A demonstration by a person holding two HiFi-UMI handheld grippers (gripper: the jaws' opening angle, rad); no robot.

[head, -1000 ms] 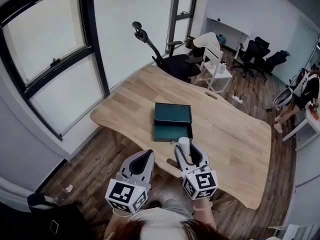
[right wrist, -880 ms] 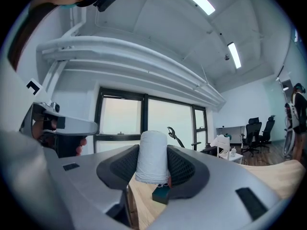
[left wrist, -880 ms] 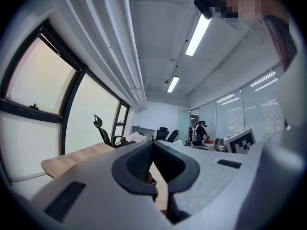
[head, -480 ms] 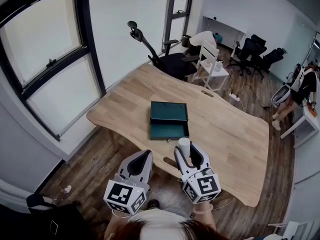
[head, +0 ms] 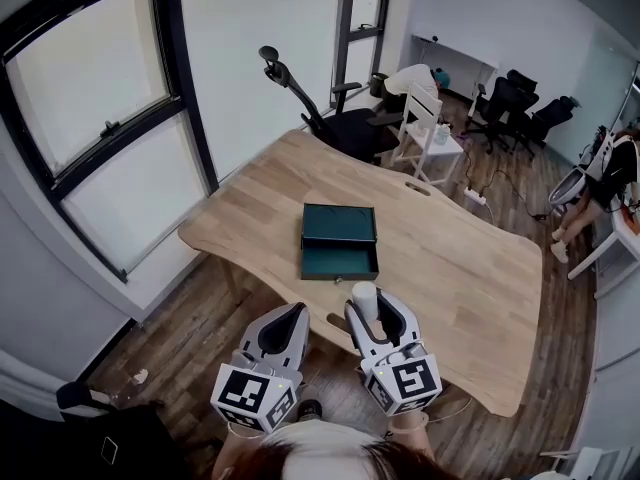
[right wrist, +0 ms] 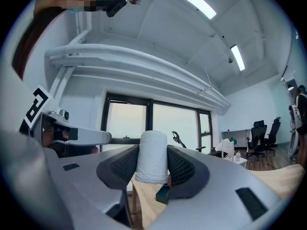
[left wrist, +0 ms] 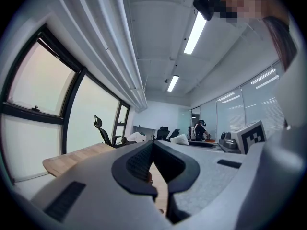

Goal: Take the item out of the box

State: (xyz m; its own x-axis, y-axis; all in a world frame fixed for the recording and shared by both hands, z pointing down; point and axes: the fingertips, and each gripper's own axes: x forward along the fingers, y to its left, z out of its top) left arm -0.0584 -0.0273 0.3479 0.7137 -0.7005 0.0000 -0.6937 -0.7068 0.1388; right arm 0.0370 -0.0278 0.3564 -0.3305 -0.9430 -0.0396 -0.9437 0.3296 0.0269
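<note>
A dark green box (head: 340,242) lies open on the wooden table (head: 470,268), its lid folded back and its inside bare. My right gripper (head: 372,309) is held up off the table's near edge, shut on a white cylinder (head: 366,299). In the right gripper view the white cylinder (right wrist: 152,157) stands upright between the jaws, and a corner of the box (right wrist: 162,193) shows below it. My left gripper (head: 281,329) hangs beside it to the left, shut with nothing in it; in the left gripper view its fingertips (left wrist: 152,145) meet.
A black office chair (head: 335,118) stands at the table's far side, next to a white chair (head: 425,133). Large windows (head: 110,138) line the left wall. A person (head: 610,183) stands at the far right. More chairs (head: 515,108) are in the back.
Both grippers stay in place with the white cylinder held. The head view has shifted slightly, so the table and box sit a little differently in the frame.
</note>
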